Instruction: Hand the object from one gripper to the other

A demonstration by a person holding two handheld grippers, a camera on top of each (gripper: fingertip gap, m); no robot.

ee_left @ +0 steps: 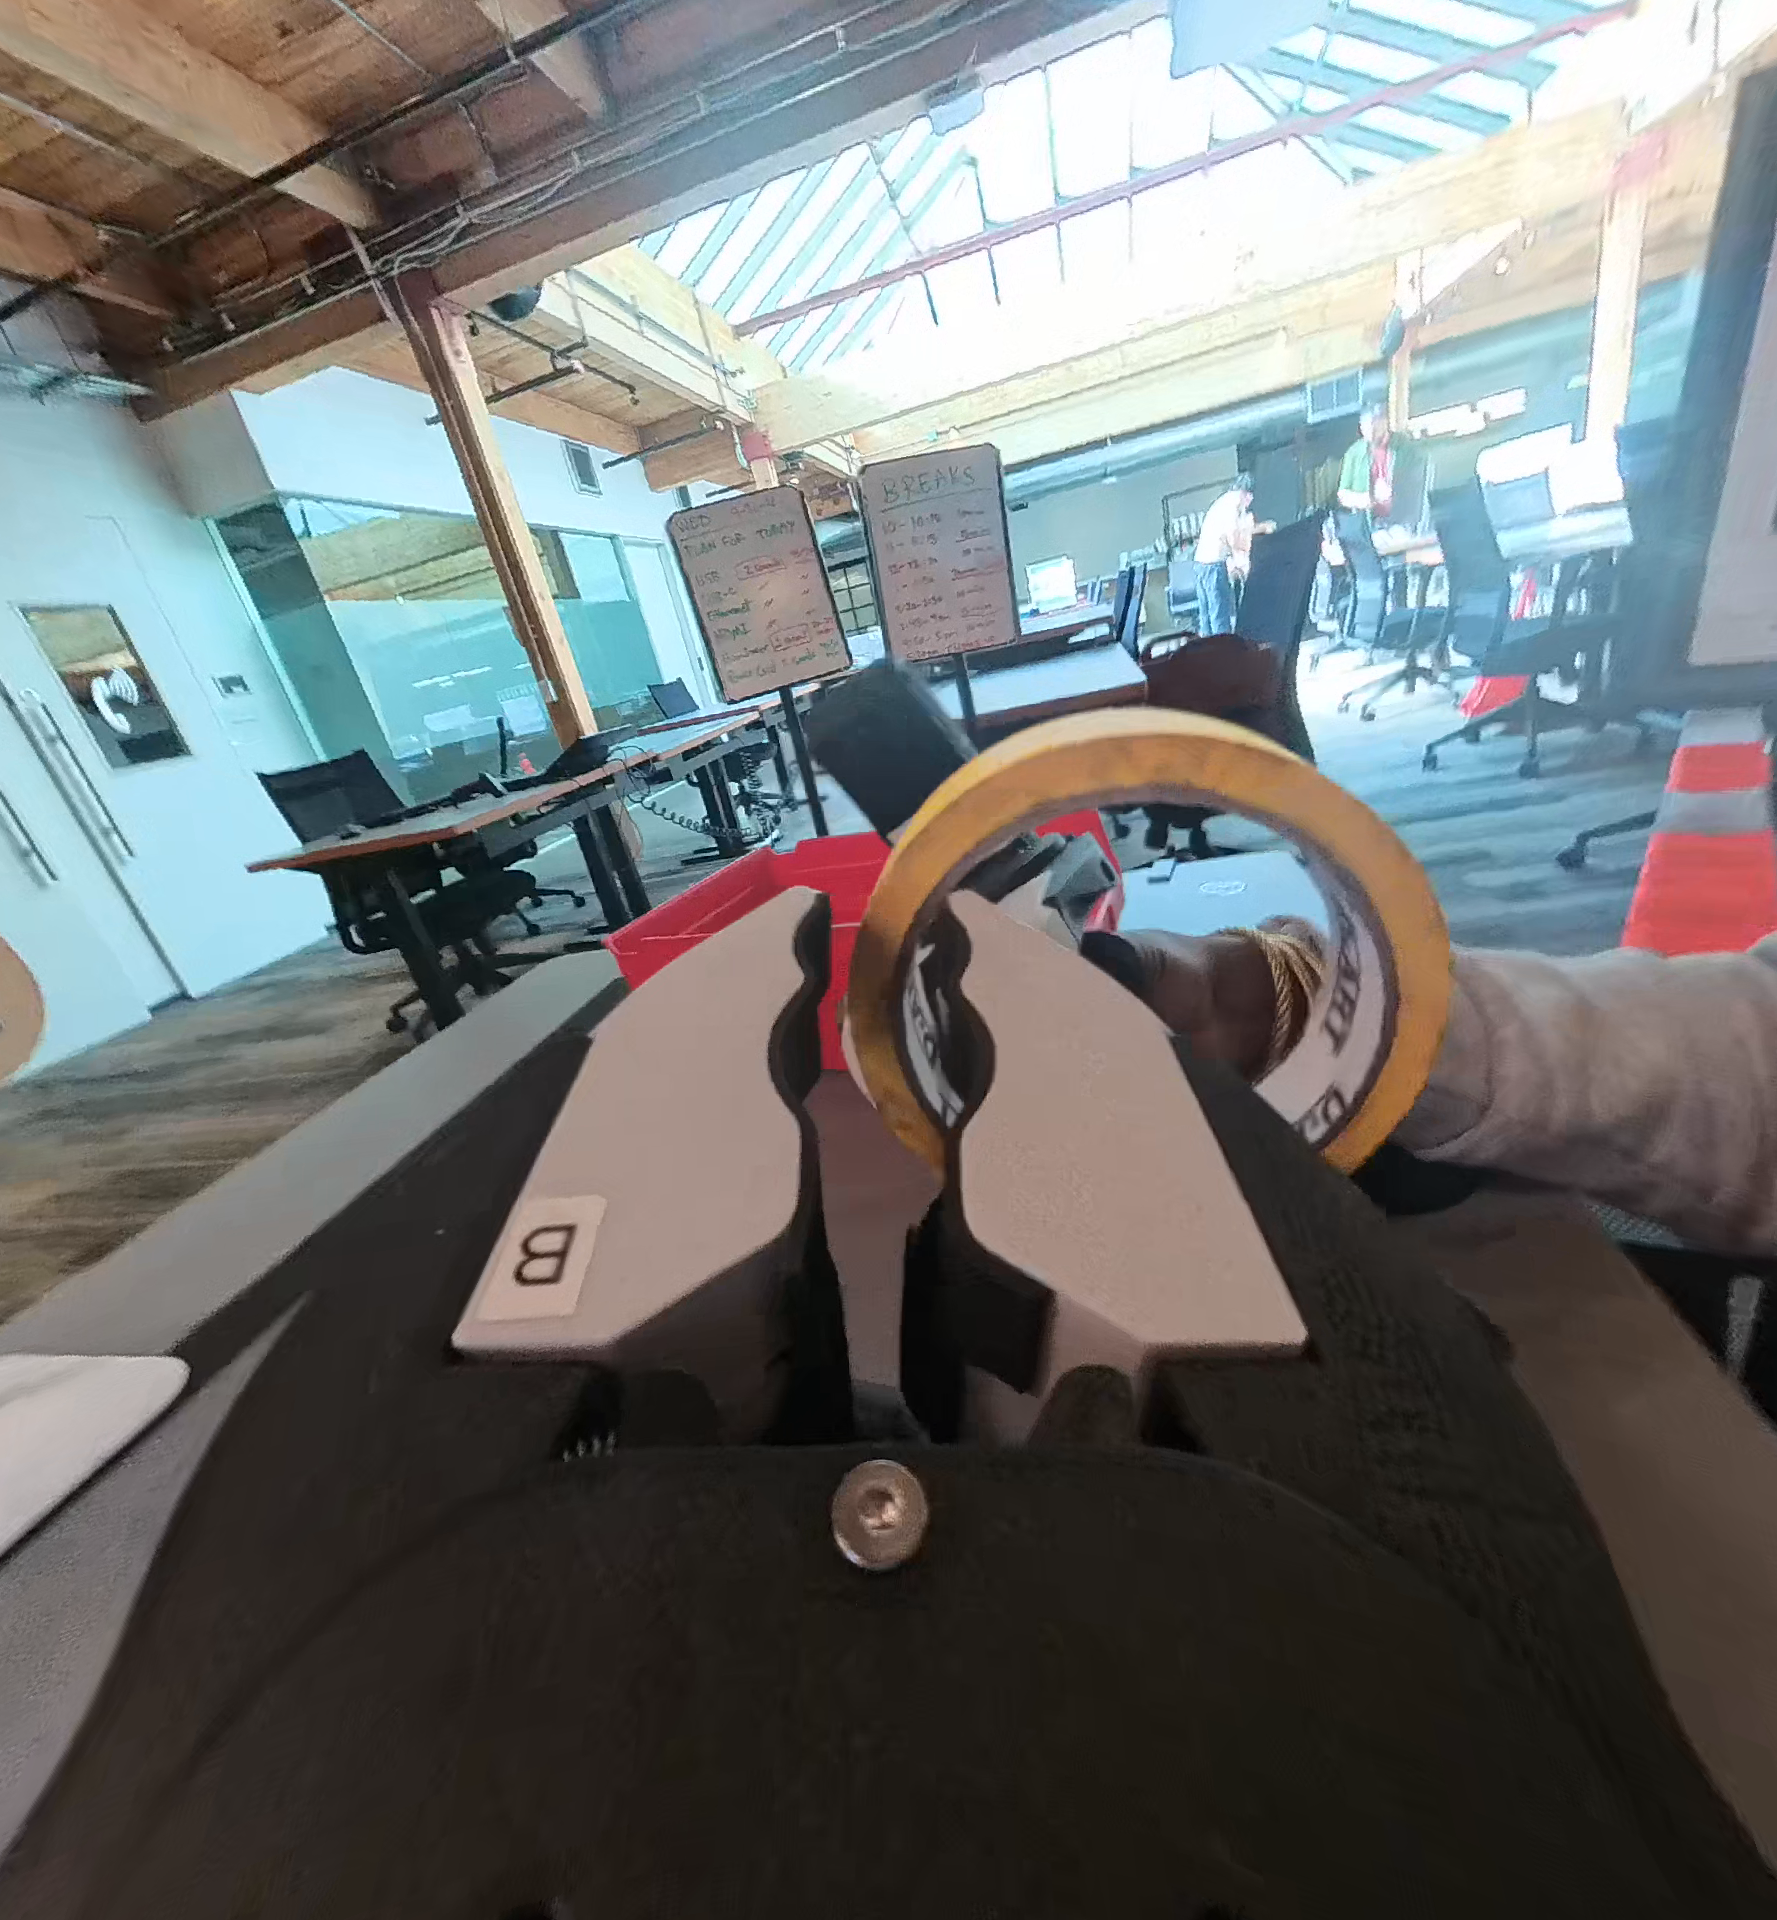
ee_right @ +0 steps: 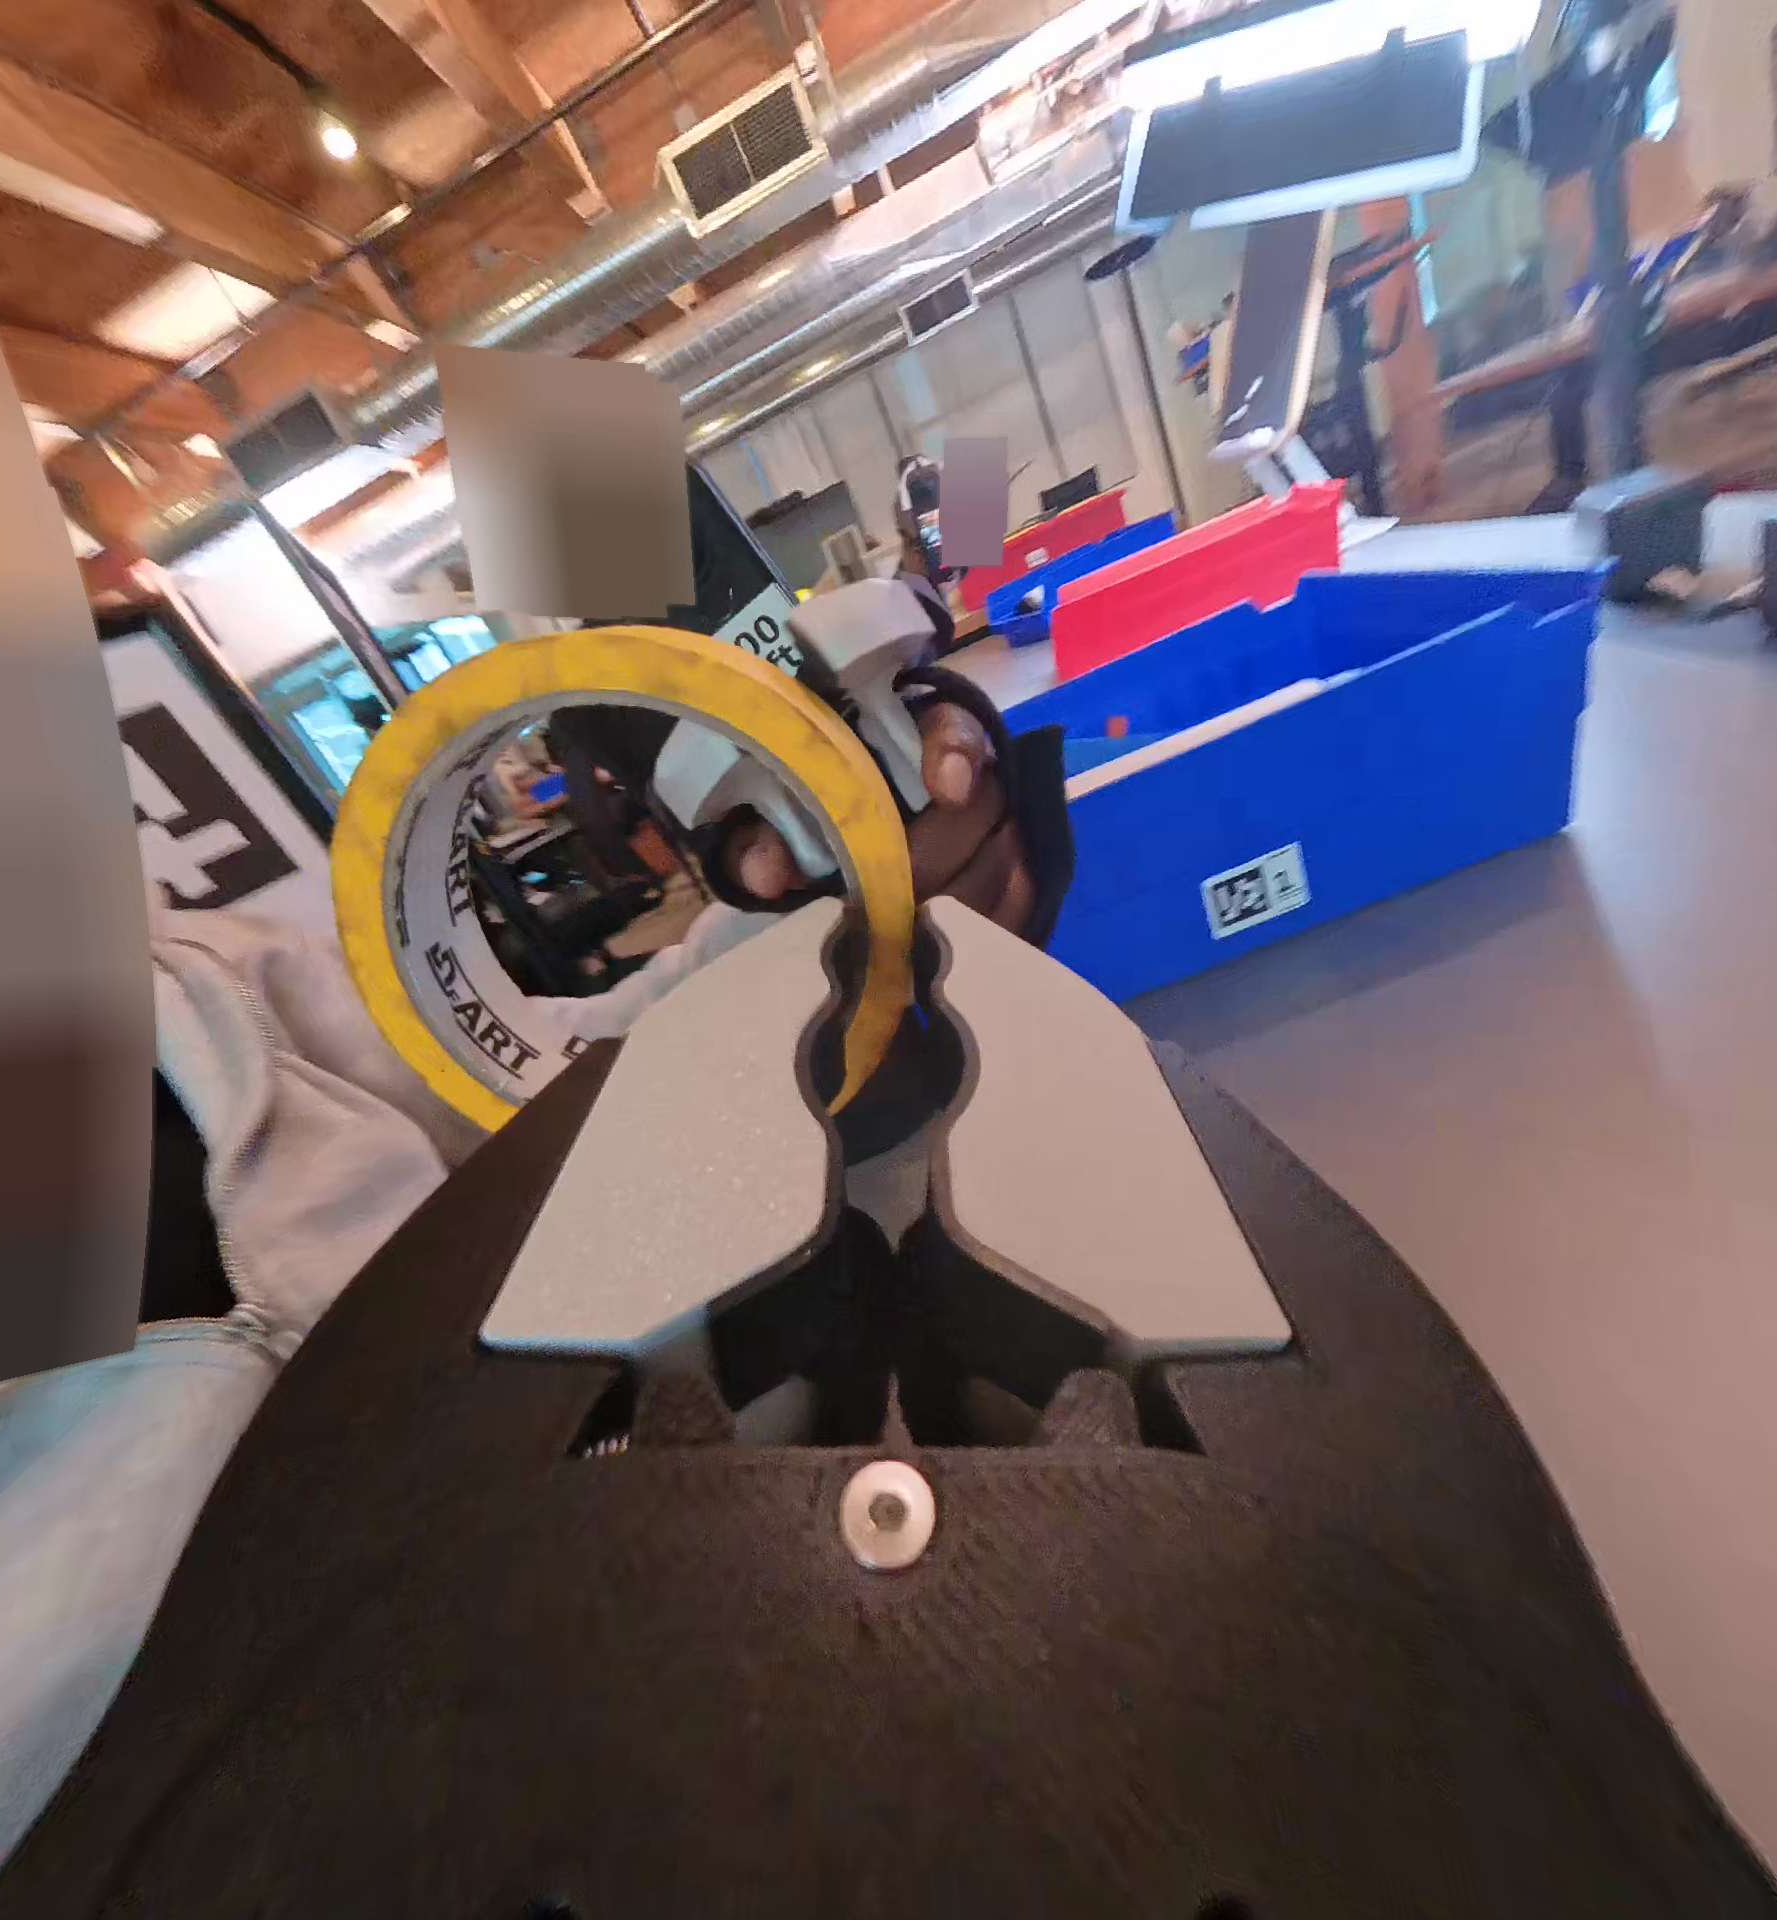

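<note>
Both your grippers grasp the yellow tape roll (ee_left: 1154,935) mid-air.
L gripper (ee_left: 889,997) fingers clenched on its near rim; R gripper (ee_right: 879,987) likewise.

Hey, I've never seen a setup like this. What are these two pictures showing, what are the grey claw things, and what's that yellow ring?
There is no robot here. A person holds a hand-operated two-finger gripper in each hand, and each gripper carries a camera looking along its own grey fingers. One picture comes from the left gripper, the other from the right gripper. The yellow ring is a roll of tape, held up in the air. Both grippers have the ring's wall between their fingers. The right one looks clamped on it; I cannot judge the left one's grip. Behind, a blue bin and a red bin stand on the grey table.
</note>
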